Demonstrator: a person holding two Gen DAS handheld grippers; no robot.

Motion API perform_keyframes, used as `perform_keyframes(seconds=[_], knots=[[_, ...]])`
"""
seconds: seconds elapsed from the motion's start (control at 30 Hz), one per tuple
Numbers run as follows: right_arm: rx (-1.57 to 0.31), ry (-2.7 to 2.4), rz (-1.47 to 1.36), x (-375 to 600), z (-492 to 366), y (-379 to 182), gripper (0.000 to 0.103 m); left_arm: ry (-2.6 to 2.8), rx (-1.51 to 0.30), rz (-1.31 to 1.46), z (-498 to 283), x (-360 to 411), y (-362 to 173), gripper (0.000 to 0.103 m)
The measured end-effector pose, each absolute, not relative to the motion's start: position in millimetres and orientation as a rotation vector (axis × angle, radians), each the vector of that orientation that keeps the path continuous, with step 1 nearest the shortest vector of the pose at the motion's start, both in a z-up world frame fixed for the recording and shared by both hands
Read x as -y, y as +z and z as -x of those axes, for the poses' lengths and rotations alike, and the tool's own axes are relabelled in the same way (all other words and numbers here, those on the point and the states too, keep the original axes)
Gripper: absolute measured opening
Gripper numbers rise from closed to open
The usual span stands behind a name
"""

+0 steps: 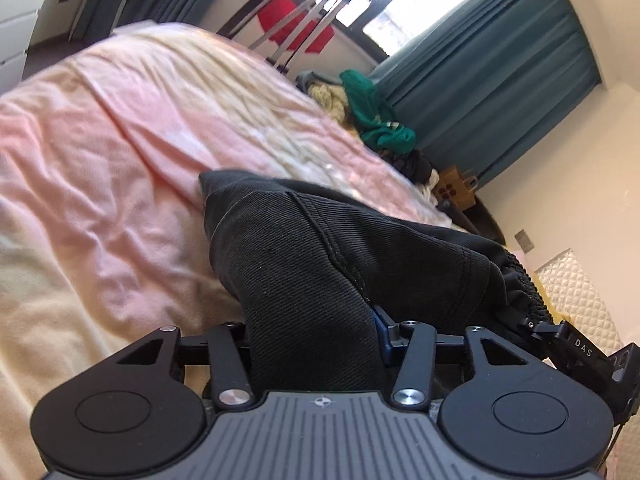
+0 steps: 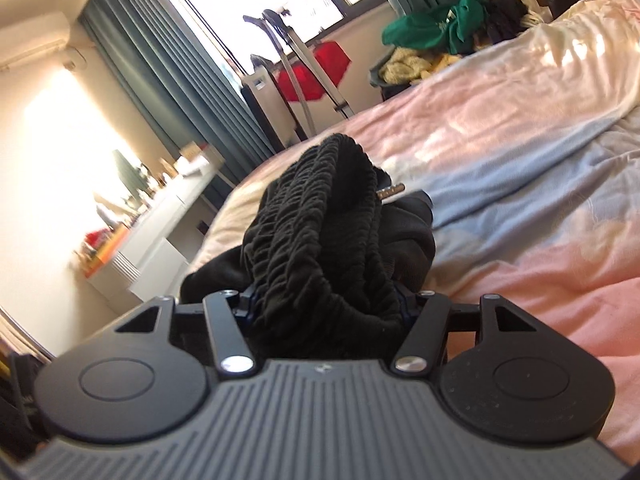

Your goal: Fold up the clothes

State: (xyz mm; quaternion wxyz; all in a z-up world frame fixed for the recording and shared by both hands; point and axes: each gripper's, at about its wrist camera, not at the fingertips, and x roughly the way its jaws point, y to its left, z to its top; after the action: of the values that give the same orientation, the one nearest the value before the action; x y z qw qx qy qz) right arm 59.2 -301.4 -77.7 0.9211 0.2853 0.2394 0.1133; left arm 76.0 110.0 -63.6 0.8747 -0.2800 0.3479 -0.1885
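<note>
A black garment (image 1: 320, 248), trousers with a ribbed elastic waistband (image 2: 320, 216), hangs between my two grippers just above the bed (image 1: 100, 140). My left gripper (image 1: 316, 340) is shut on a bunched fold of its twill fabric, which hides the fingertips. My right gripper (image 2: 324, 312) is shut on the gathered waistband, and a drawstring tip (image 2: 390, 193) sticks out behind it. The right gripper also shows at the right edge of the left wrist view (image 1: 560, 332), holding the waistband end.
The bed has a rumpled pink, cream and pale blue cover (image 2: 500, 168). A pile of clothes with a green garment (image 1: 376, 116) lies at its far side. A drying rack with a red item (image 2: 316, 72), teal curtains (image 1: 500, 80) and a white dresser (image 2: 160, 232) stand around.
</note>
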Motion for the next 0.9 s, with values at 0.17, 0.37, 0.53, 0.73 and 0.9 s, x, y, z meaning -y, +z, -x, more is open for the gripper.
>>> perform_keyframes(seconds=[0.17,0.37,0.53,0.73,0.9], knots=[[-0.378,0.258,-0.647,326,-56,-59,0.061,-0.390,-0.659,0.560,-83,-77,-24,0.049],[-0.270,0.219,-0.687,383,-73,-32,0.060,-0.448,-0.587,0.496,-134,-4,22,0.049],[-0.188,0.130,-0.716,454,-99,-26,0.060,-0.552,-0.590,0.421,-205,86,38,0.049],[-0.112,-0.013,-0.769,544,-140,-52,0.060,-0.655,-0.609,0.360,-295,209,28,0.049],[-0.102,-0.136,-0.789,587,-159,-105,0.060,-0.688,-0.675,0.288,-348,283,-27,0.050]])
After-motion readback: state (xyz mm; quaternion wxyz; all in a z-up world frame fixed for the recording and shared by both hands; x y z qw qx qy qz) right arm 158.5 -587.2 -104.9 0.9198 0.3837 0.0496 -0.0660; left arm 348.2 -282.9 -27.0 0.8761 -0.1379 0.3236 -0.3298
